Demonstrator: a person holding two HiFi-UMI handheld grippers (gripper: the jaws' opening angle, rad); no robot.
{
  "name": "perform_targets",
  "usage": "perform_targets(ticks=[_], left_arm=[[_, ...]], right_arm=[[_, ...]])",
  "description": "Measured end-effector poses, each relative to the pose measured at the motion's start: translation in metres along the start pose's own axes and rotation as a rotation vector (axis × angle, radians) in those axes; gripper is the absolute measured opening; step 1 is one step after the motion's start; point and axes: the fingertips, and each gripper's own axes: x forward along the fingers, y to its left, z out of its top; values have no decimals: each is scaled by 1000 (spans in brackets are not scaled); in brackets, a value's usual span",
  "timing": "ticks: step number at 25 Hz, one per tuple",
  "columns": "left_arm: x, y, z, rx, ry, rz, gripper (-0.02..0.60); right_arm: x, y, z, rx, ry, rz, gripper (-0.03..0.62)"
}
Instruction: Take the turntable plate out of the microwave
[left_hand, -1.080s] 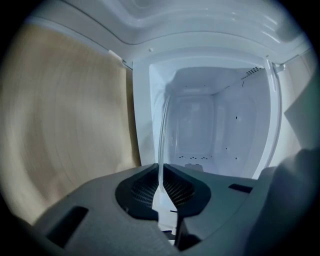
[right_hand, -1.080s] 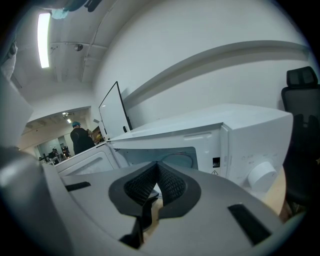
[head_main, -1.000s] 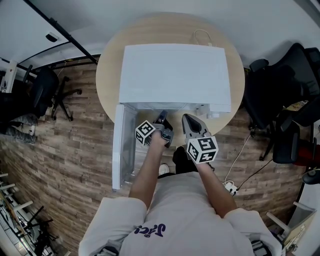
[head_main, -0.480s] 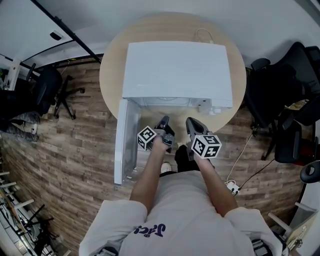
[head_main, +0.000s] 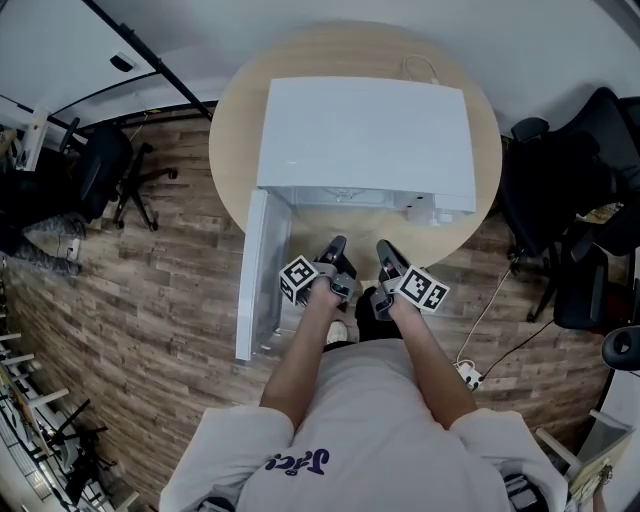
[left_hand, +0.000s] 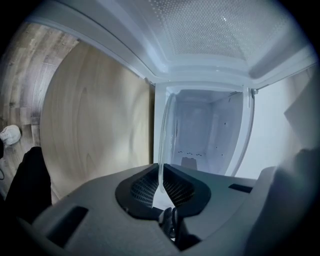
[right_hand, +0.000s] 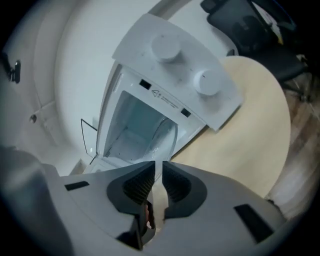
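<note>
The white microwave (head_main: 365, 130) sits on a round wooden desk (head_main: 228, 150) at the upper middle of the head view. Its door (head_main: 262, 275) swings out toward the lower left. Both tongs are held side by side just below the open cavity, in the centre of the frame.

In the left gripper view, the left tongs (left_hand: 161, 189) are clamped on the near rim of the clear glass turntable plate (left_hand: 163, 140). The plate rises edge-on from the jaws at lower centre, its disc spreading to the right in front of the cavity's pale back wall.

In the right gripper view, the right tongs (right_hand: 155, 182) sit at bottom centre. Their jaws are opening, with only a thin slit between the pads. Nothing seems to be pinched there, though the slit is too narrow to be sure. Ahead of them the glass plate shows as a faint curved sheen before the cavity. The microwave's two round knobs (right_hand: 165, 46) lie toward the top of that frame.
</note>
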Motion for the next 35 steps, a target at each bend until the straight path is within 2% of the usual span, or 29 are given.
perform_targets(ticks=[1,2,3,8,12,14,18,22,23,24,25,28,35], left_arm=[[-2,0,0,-2,2,0,34],[-4,0,-1,-6,3,-1,34],[-6,0,-3,-13,6,0,35],[-15,0,-10,-35,18,0,35],[-19,-1,-15,-34,28,2,34],[-20,-4,-13,2,37,8,35],[-24,-15,-10,69,55,4,35],[-25,-20,-9,113,62,10,35],[-25,-20,-9,128,68,16,35],[-25,-20,-9,136,74,19,35],[-25,-20,-10,137,78,20,35],[-27,-20,-12,125,92,15,35],[-38,-20,-28,146,138,-17,37]], right_arm=[[3,-2,-3,57,-2,18,66],[6,-4,-6,107,-1,35,146],[9,-6,-8,147,-1,52,176],[32,1,-9,264,-24,155,221],[54,1,-6,329,-51,198,220],[66,-4,-5,356,-59,191,219],[91,0,3,413,-93,237,217],[102,1,4,431,-87,255,138],[102,-2,3,446,-91,252,115],[102,-5,3,466,-96,247,67],[102,-6,3,490,-100,243,54],[100,-6,3,567,-101,257,35],[74,-12,-2,632,-117,220,34]])
